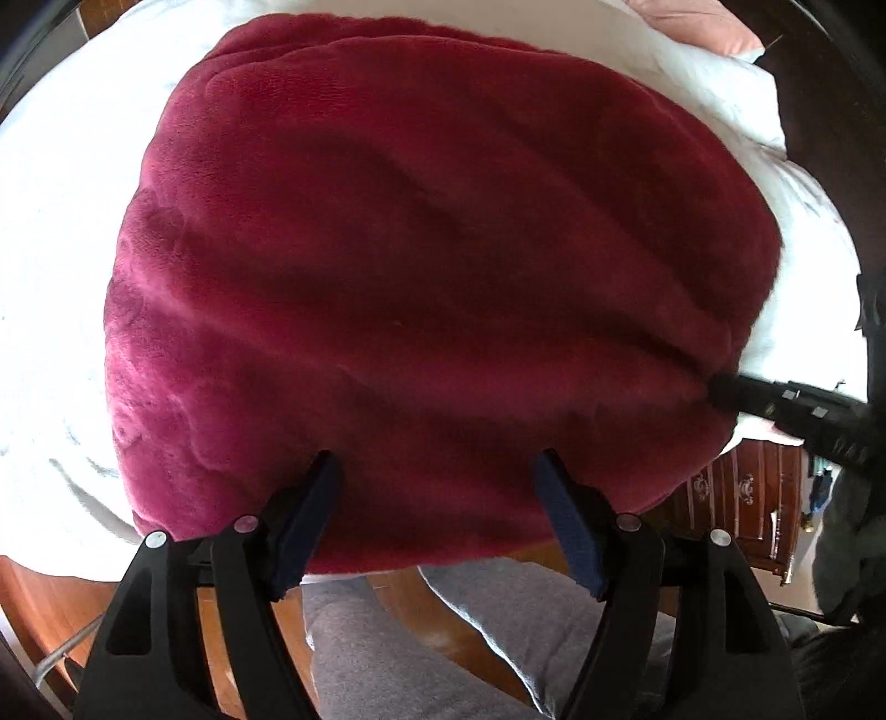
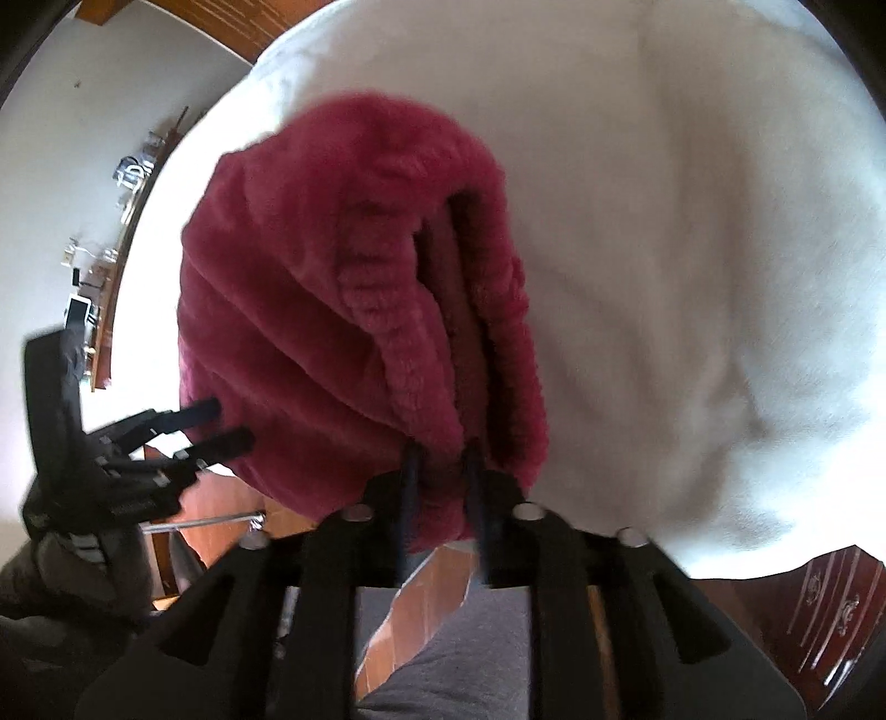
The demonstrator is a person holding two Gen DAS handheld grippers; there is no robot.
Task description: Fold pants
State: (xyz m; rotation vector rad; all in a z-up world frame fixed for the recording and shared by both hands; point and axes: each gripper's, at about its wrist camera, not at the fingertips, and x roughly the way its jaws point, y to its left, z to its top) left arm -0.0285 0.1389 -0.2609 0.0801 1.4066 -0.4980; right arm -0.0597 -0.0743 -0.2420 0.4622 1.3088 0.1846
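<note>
While the person's grey-trousered legs (image 1: 387, 653) and the brown wooden floor (image 1: 454, 626) fill the nearest part of the left wrist view, the left gripper (image 1: 437, 520) stands wide apart just above them, its two dark blue pads (image 1: 310, 520) on either side of the near edge of the thick, plush dark red pants (image 1: 421, 288) without pressing on the fabric. In the right wrist view the right gripper (image 2: 440, 498) has its thin dark fingers (image 2: 408, 498) set narrowly apart at the near hem, with a fold of the red plush lying between them; the motion blur leaves it unclear whether the pads actually pinch that fold. The pants lie as a folded, rounded bundle on the white bed cover (image 1: 66, 221), with the ribbed waistband (image 2: 382, 310) and the stacked layers showing along the side facing the right gripper. At about three o'clock in the left wrist view the right gripper's black finger meets the edge of the bundle, and at about nine o'clock in the right wrist view the left gripper reaches in toward its other side. Beyond the pants the white cover spreads on, with a pink pillow (image 1: 698, 27) at one o'clock in the left view and a carved dark wooden dresser (image 1: 742, 509) at four o'clock.
</note>
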